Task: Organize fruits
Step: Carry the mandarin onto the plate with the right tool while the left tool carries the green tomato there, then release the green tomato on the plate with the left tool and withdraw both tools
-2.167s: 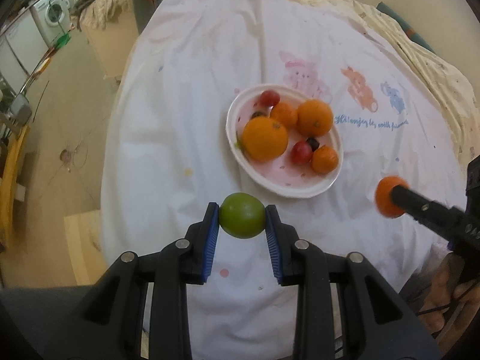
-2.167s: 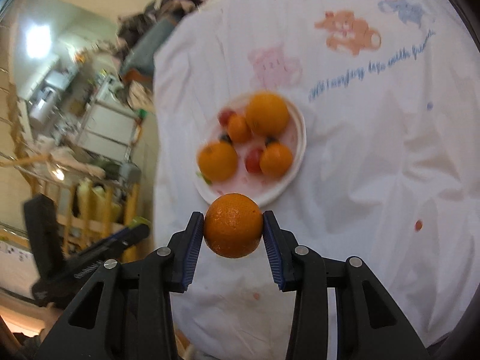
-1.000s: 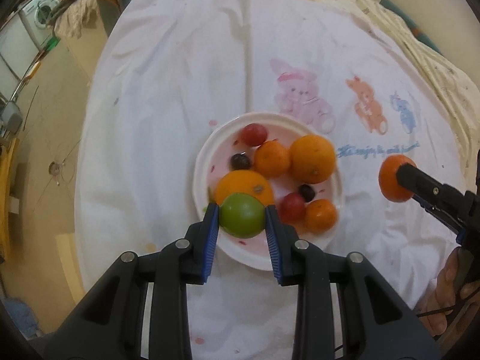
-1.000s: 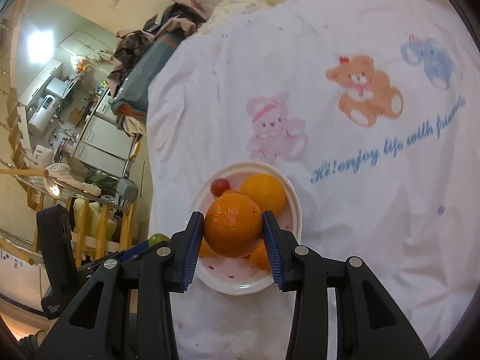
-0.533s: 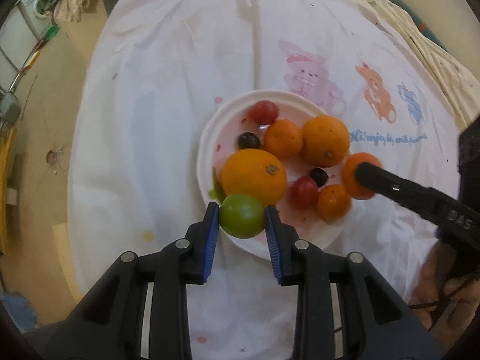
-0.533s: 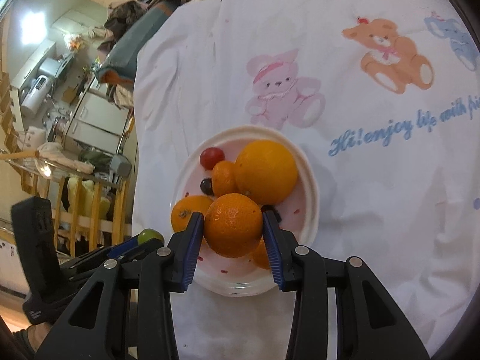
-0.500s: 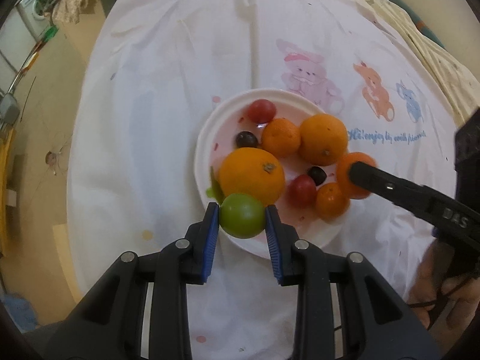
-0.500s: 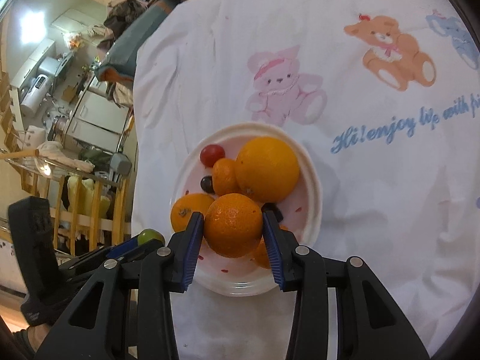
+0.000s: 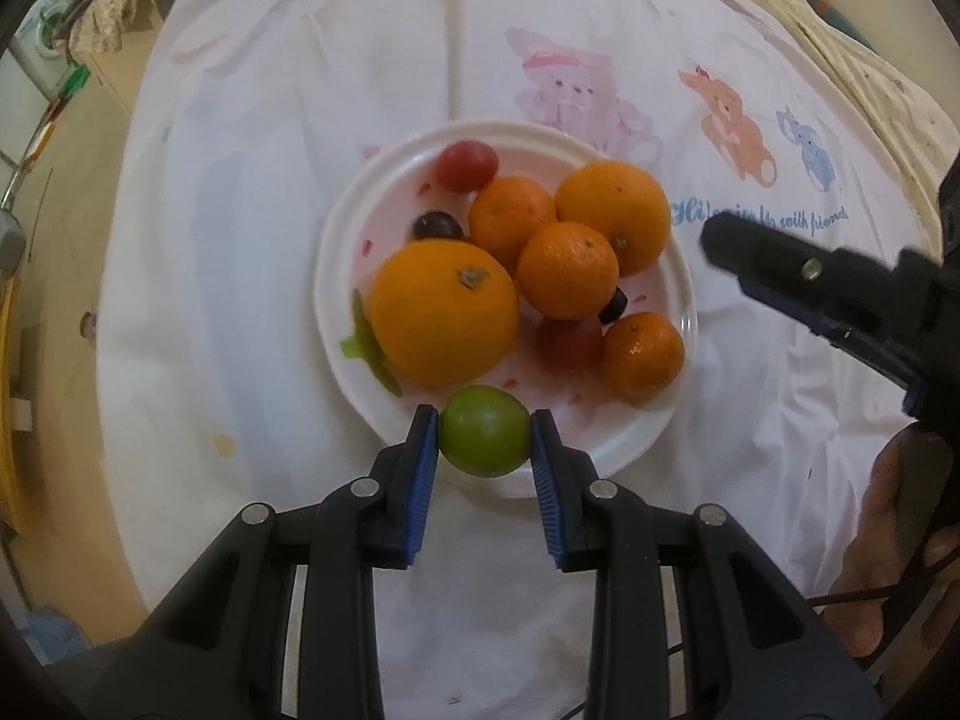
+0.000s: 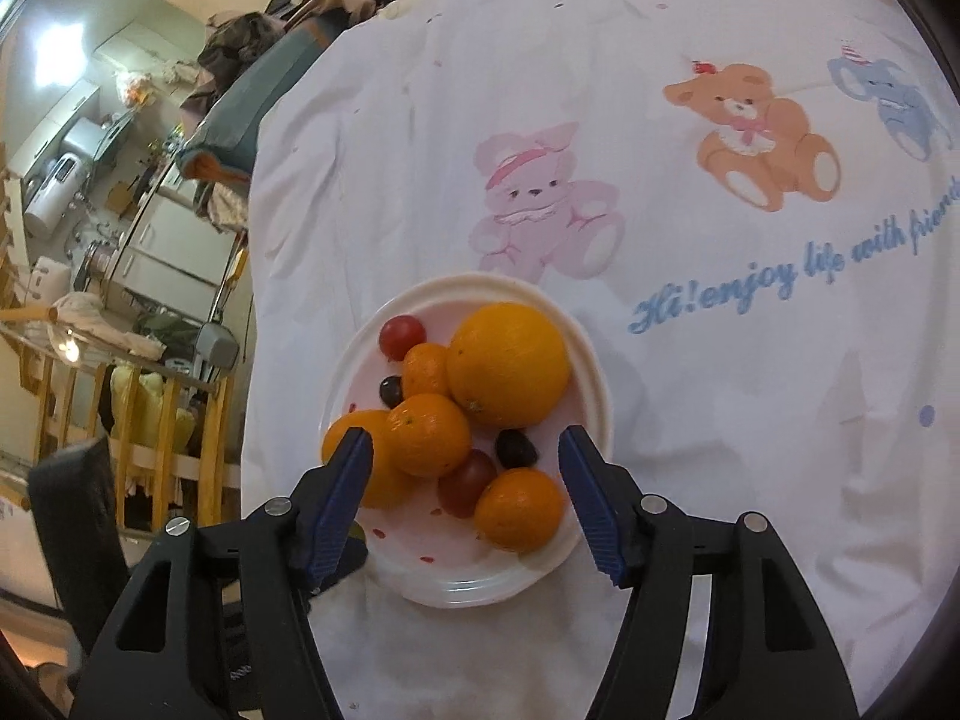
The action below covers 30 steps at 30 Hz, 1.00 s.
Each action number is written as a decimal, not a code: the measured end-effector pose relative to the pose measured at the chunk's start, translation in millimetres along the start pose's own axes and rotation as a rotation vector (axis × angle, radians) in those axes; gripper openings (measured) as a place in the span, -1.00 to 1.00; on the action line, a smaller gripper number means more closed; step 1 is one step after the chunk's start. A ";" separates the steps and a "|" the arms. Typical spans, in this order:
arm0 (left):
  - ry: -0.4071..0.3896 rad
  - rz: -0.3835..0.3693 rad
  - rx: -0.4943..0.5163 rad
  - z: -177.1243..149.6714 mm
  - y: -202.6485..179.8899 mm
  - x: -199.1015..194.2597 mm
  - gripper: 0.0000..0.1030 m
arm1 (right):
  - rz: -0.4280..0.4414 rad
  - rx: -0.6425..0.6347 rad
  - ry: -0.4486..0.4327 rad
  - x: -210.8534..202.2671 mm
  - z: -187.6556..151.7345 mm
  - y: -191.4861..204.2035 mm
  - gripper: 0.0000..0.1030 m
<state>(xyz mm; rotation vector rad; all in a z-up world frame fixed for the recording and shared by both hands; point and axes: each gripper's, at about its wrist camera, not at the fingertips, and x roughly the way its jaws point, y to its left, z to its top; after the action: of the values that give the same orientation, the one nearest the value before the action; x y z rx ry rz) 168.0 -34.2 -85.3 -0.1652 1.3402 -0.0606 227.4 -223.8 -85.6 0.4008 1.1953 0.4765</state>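
A white cloth (image 9: 252,192) covers the tabletop. On it, the plate (image 9: 348,222) holds five oranges, two red tomatoes, two dark grapes. Left gripper (image 9: 483,433) clamps a green fruit (image 9: 483,429) over the plate's near rim; right gripper (image 10: 465,450) is opening, empty, above the plate

Both tongs are built alike: matt black plastic frames that branch into two fingers, each finger formed of paired struts with long open slots between them. The left tongs (image 9: 485,445) carry a round silver screw head at each of four pivots, two to a side. Their inner faces wear bright blue ribbed pads (image 9: 421,483). The right tongs (image 10: 465,501) show the same black struts, silver screws and blue ribbed pads (image 10: 339,504). From the left wrist view, one finger of the right tongs bears a single silver screw, and a thin dark cable runs by the hand (image 9: 894,552) below it.
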 end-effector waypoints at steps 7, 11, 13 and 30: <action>0.018 -0.007 0.046 1.8 -22.1 14.5 -0.48 | -0.009 0.059 -0.027 -12.3 2.6 -16.3 0.35; 0.010 0.036 0.093 3.5 -31.2 24.6 -0.47 | -0.030 0.063 -0.044 -18.7 2.8 -21.6 0.35; 0.040 0.030 0.084 3.8 -31.7 31.3 -0.46 | -0.038 0.072 -0.058 -24.1 3.9 -25.9 0.35; -0.025 0.053 0.099 -18.5 -14.1 -9.8 0.57 | -0.048 0.035 -0.137 -54.1 6.0 -18.6 0.42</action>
<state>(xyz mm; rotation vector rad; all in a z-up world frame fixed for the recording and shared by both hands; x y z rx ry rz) 148.5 -48.3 -77.7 -0.0466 1.3129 -0.0797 220.0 -269.4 -51.2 0.4268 1.0796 0.3815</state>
